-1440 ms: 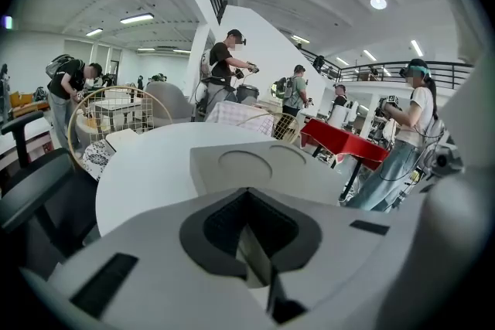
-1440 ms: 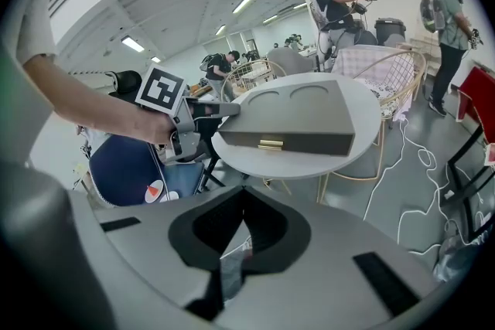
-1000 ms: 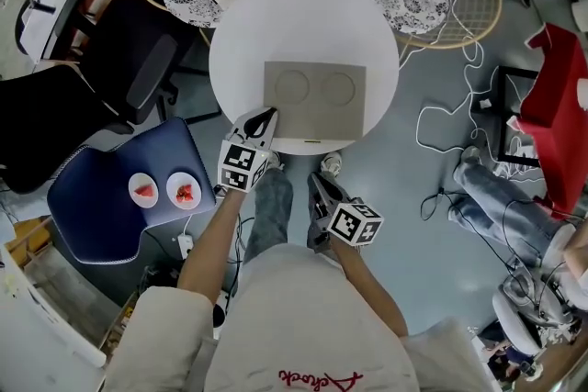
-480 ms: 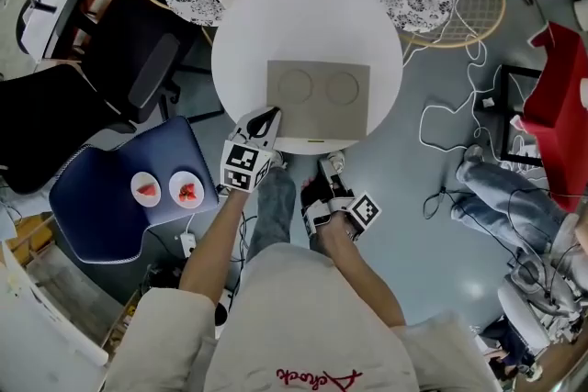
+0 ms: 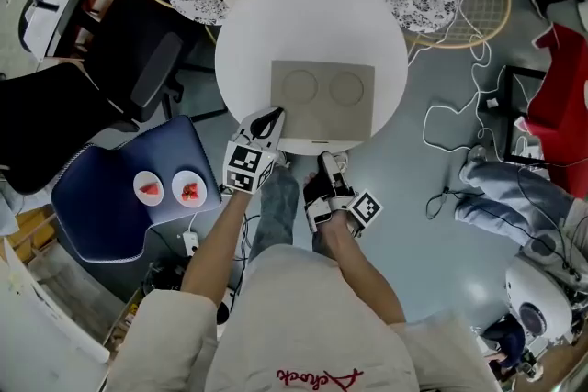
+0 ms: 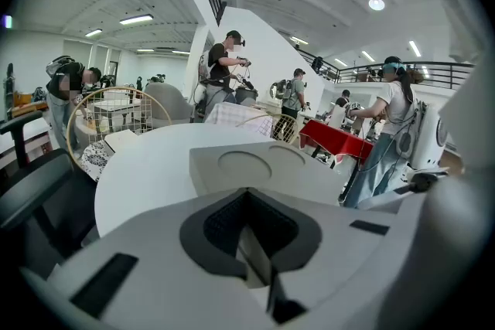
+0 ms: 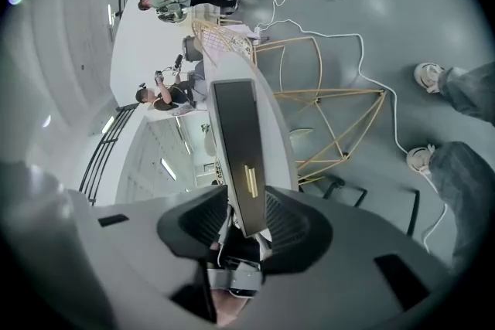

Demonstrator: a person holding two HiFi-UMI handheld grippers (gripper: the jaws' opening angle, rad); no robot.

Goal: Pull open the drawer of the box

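Right gripper (image 5: 327, 168) has risen from 5 o'clock toward the round table's (image 5: 276, 14) near edge and rolled over. Its jaws stand apart, holding nothing, aimed at the brass handle (image 7: 251, 180). The handle sits on the 6 o'clock face of the box (image 5: 322, 96), whose drawer looks closed. Left gripper (image 5: 266, 119), clenched and empty, rests at the box's 7 o'clock corner. I judge this the approach step. Next: advance, clamp the handle, pull toward 6 o'clock.

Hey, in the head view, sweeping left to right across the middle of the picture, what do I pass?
Navy seat → left tongs → right tongs → white cable on the floor → red cloth.
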